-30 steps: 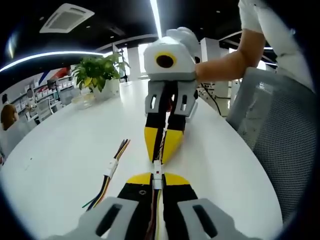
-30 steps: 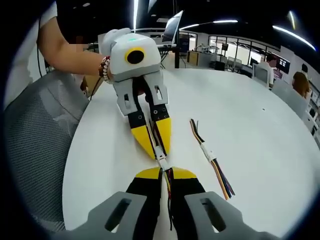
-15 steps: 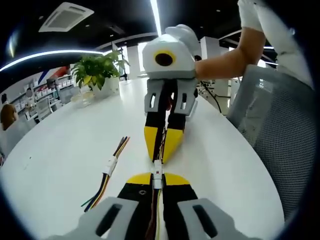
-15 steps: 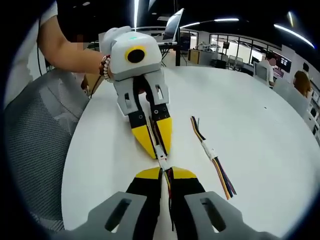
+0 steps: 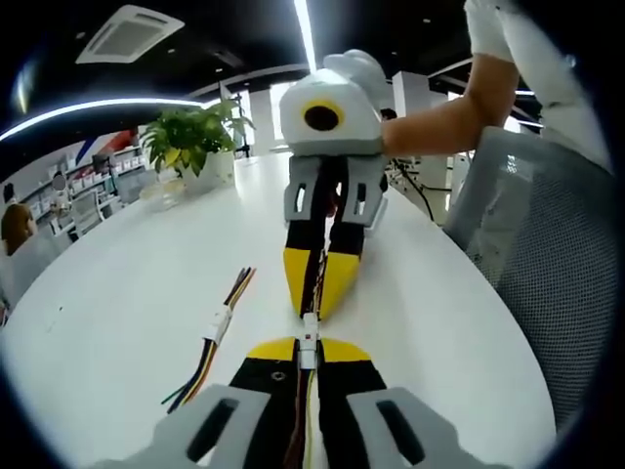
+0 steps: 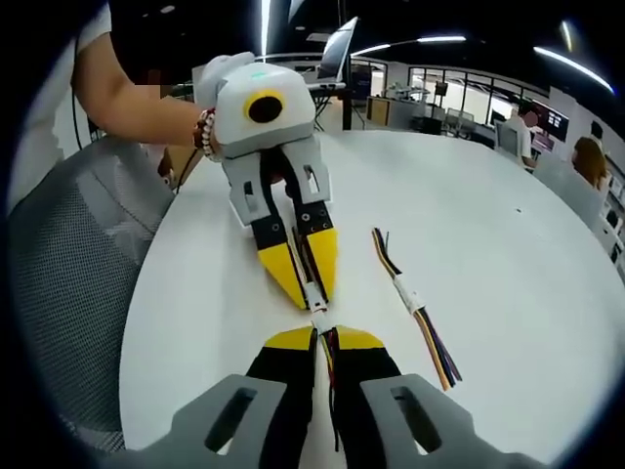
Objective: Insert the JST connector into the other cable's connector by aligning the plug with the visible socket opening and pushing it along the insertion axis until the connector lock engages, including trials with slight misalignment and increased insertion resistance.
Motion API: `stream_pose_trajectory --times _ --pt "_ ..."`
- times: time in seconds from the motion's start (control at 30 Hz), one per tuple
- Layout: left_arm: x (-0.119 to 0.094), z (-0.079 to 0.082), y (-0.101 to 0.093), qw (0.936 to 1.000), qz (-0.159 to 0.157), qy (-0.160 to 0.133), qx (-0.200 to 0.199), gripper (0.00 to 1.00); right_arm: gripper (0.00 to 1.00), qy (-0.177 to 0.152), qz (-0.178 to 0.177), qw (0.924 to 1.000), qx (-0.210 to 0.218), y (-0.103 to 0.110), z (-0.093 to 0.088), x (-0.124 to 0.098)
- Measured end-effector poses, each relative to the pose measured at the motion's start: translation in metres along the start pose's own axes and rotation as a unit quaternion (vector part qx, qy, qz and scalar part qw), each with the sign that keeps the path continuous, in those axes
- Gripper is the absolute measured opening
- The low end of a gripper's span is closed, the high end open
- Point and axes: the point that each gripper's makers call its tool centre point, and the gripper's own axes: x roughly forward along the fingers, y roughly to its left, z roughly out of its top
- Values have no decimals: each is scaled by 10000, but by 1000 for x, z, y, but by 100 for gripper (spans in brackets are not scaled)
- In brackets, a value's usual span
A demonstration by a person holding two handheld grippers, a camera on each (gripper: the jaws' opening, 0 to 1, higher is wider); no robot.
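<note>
Meeting tip to tip low over the white table point(image 5: 117, 293), the two tools hold one joined white connector point(image 5: 309, 340) between them. The left gripper point(image 5: 308, 354) is clamped together on its wires; the right gripper point(image 6: 322, 342) is likewise pinched on its cable. Just beside them, to the left in the left gripper view, lies a spare cable point(image 5: 217, 327) with coloured wires. Farther off stands a potted plant point(image 5: 190, 142).
</note>
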Motion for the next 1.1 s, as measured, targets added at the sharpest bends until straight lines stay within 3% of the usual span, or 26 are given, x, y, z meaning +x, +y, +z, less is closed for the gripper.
stream_pose_trajectory --times 1.1 --pt "-3 2 -3 10000 -48 -75 -12 0 2 -225 -39 9995 210 -2 4 -3"
